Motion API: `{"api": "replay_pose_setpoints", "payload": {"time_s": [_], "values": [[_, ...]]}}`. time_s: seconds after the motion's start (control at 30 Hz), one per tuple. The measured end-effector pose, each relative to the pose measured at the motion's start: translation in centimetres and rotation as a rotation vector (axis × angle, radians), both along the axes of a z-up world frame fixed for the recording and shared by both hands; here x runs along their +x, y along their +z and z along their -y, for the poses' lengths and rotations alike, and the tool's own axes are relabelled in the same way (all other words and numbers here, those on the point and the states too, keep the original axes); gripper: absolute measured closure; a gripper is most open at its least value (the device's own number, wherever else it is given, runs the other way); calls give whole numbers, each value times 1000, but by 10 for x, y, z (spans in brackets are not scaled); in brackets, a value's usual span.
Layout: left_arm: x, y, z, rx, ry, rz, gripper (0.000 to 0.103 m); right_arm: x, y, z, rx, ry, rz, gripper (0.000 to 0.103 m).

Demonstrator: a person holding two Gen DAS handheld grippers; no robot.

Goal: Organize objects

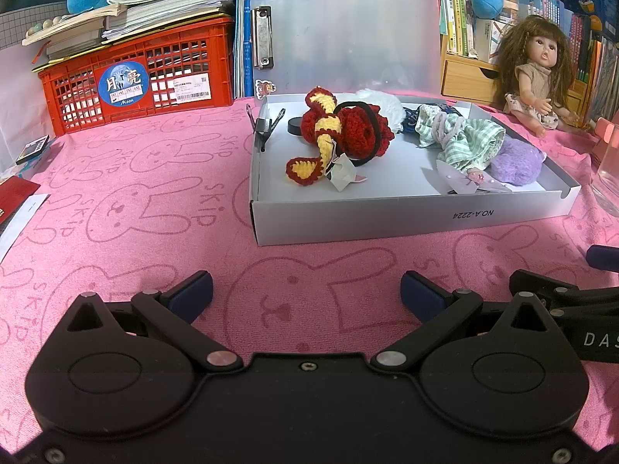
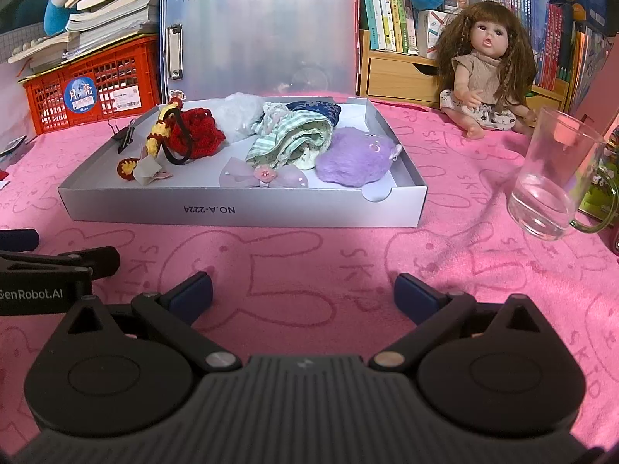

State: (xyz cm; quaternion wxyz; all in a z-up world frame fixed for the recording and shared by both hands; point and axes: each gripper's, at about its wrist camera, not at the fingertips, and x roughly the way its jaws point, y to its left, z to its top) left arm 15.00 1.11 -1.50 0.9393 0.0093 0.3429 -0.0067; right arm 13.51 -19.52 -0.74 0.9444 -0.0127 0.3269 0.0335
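One shallow grey box (image 2: 240, 208) sat on the pink cloth (image 2: 294, 263). Inside it lay seven loose things — one red-and-yellow crochet piece (image 2: 197, 135), one black hair band (image 2: 182, 154), one white fluffy piece (image 2: 238, 110), one green checked cloth (image 2: 294, 139), one dark blue patterned cloth (image 2: 315, 110), one purple plush (image 2: 354, 162) and one sheer bow clip (image 2: 263, 176). One black binder clip (image 2: 125, 135) gripped the box's wall. Outside the box there were one doll (image 2: 485, 77), one glass mug (image 2: 549, 178), one red crate (image 2: 93, 85) and one clear clipboard (image 2: 267, 38) — plus two grippers, left (image 1: 306, 297) and right (image 2: 303, 295).
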Motion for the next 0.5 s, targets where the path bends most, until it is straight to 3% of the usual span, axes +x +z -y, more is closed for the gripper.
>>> {"api": "replay_pose_setpoints", "payload": {"time_s": [0.5], "values": [[0,0,0,-1,0,0,0,-3,-1,1,-1,0,9,0]]}}
